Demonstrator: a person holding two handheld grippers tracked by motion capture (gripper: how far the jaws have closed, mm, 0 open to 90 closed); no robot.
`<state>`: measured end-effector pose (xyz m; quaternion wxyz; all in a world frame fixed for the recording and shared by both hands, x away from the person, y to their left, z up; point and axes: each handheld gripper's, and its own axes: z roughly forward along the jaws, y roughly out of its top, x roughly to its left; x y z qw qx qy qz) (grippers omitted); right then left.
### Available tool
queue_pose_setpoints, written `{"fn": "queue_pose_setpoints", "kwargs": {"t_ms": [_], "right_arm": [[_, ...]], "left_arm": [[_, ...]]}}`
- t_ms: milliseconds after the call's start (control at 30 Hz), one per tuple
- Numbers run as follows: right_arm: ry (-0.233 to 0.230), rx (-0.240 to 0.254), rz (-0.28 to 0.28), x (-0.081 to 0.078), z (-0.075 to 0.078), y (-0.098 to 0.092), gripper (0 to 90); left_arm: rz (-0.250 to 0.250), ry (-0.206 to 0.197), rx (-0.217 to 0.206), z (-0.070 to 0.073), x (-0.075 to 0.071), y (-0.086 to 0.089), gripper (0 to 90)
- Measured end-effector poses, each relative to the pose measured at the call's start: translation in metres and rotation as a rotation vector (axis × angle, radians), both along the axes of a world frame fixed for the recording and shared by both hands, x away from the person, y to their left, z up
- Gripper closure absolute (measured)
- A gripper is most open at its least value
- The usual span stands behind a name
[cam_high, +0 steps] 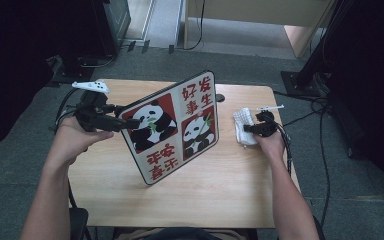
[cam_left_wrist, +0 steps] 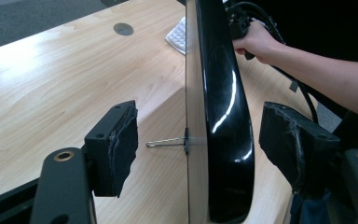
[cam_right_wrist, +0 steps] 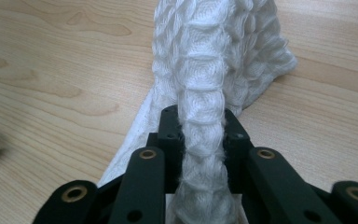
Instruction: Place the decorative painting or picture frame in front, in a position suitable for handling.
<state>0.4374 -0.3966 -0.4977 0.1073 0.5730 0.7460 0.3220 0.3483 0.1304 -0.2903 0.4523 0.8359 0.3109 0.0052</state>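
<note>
**A:** What stood at the centre of the table?

**B:** A flat rectangular board with a glossy black back and a front printed with two pandas and red characters (cam_high: 172, 127). It stood tilted on its lower edge near the middle of the pale wooden table (cam_high: 130, 200), printed face toward the person. In the left gripper view the board appeared edge-on (cam_left_wrist: 223, 116), with a thin metal pin (cam_left_wrist: 165, 142) projecting from its pale face.

**A:** How was it supported?

**B:** The left gripper (cam_high: 122, 121) met its left edge. Its jaws stood apart on either side of the edge, both pads clear of the surfaces, so it was open and gave no firm hold.

**A:** And the other hand?

**B:** The right gripper (cam_high: 250, 129) was clamped on a white waffle-textured cloth (cam_high: 243, 125) lying right of the board, well apart from it. A fold of cloth (cam_right_wrist: 200, 140) was pinched between the jaws.

**A:** How would the step best be done?

**B:** Probably by closing the left jaws squarely on the edge first, clear of the pin, then bringing the cloth across with light, even pressure so the board did not tip.
</note>
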Motion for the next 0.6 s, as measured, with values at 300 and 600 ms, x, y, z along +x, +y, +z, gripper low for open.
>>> {"fn": "queue_pose_setpoints", "kwargs": {"t_ms": [300, 600], "right_arm": [[-0.010, 0.030, -0.012, -0.004, 0.016, -0.003, 79.5], [-0.043, 0.033, 0.051, -0.011, 0.038, 0.003, 79.1]], "left_arm": [[0.028, 0.036, -0.019, -0.005, -0.001, 0.006, 45.4], [0.000, 0.023, -0.025, -0.011, -0.006, 0.008, 52.8]]}}
